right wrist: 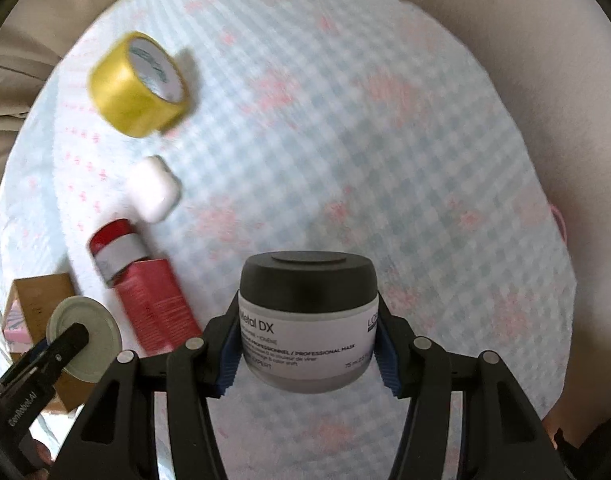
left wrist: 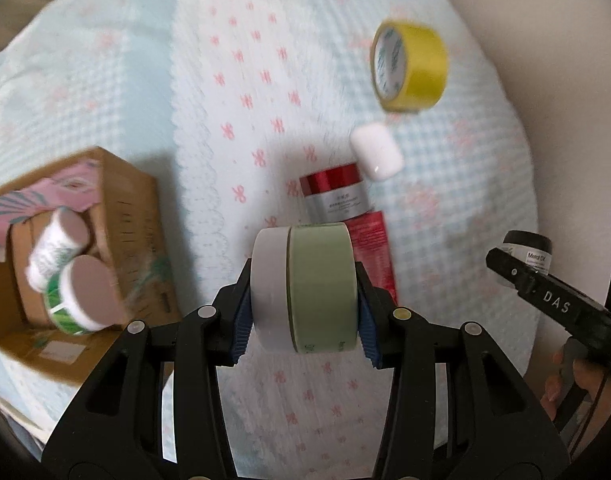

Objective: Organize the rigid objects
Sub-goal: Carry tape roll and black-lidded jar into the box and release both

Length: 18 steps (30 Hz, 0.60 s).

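Note:
My left gripper (left wrist: 303,312) is shut on a pale green jar with a white lid (left wrist: 305,288), held on its side above the bedspread. My right gripper (right wrist: 307,346) is shut on a grey jar with a black lid (right wrist: 307,316), labelled Metal DX, held upright; it also shows in the left wrist view (left wrist: 531,250). A cardboard box (left wrist: 117,216) at the left holds two green-and-white jars (left wrist: 79,296). A yellow tape roll (left wrist: 409,66), a white earbud case (left wrist: 377,152), a red-lidded jar (left wrist: 333,194) and a red carton (left wrist: 373,248) lie on the bed.
A checked blue-and-white bedspread with pink marks (right wrist: 365,140) covers the surface. Beige bedding (left wrist: 545,40) runs along its far and right sides. The left gripper with its jar (right wrist: 83,338) shows at the lower left of the right wrist view, in front of the box (right wrist: 33,296).

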{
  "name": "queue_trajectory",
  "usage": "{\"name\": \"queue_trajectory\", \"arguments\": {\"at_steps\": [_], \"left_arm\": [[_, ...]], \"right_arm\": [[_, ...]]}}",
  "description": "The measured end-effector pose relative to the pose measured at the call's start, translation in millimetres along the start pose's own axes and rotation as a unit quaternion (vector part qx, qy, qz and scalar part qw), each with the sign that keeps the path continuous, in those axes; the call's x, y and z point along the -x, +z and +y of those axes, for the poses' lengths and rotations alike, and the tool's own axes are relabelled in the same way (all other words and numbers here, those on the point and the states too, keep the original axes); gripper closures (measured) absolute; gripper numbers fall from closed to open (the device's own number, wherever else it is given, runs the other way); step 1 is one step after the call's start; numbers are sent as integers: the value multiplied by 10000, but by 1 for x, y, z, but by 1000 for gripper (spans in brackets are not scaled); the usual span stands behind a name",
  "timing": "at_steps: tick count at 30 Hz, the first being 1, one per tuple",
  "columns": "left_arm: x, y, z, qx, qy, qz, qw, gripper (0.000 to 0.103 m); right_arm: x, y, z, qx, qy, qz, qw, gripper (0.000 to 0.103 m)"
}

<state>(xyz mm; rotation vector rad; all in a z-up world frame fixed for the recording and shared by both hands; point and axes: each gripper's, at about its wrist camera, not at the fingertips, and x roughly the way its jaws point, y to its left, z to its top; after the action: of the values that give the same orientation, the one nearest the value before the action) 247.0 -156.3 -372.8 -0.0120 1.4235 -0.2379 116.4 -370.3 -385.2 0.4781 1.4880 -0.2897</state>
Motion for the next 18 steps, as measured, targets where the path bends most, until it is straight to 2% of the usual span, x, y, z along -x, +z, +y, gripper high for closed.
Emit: {"name": "queue_trajectory", "arguments": {"at_steps": [3, 7, 13, 18], "left_arm": [[27, -2, -12, 25, -33, -309, 9995, 63], [90, -15, -5, 28, -85, -873, 9961, 63], [175, -40, 31, 208, -28, -1563, 9875, 63], [217, -62, 72, 507, 95, -1791, 9825, 63]], "right_arm": [[33, -6, 6, 210, 39, -293, 9993, 51], [87, -21, 28, 481, 258, -718, 9959, 51], [146, -39, 70, 1098, 618, -1227, 9844, 51], [179, -62, 114, 1590, 953, -1458, 9718, 51]]}}
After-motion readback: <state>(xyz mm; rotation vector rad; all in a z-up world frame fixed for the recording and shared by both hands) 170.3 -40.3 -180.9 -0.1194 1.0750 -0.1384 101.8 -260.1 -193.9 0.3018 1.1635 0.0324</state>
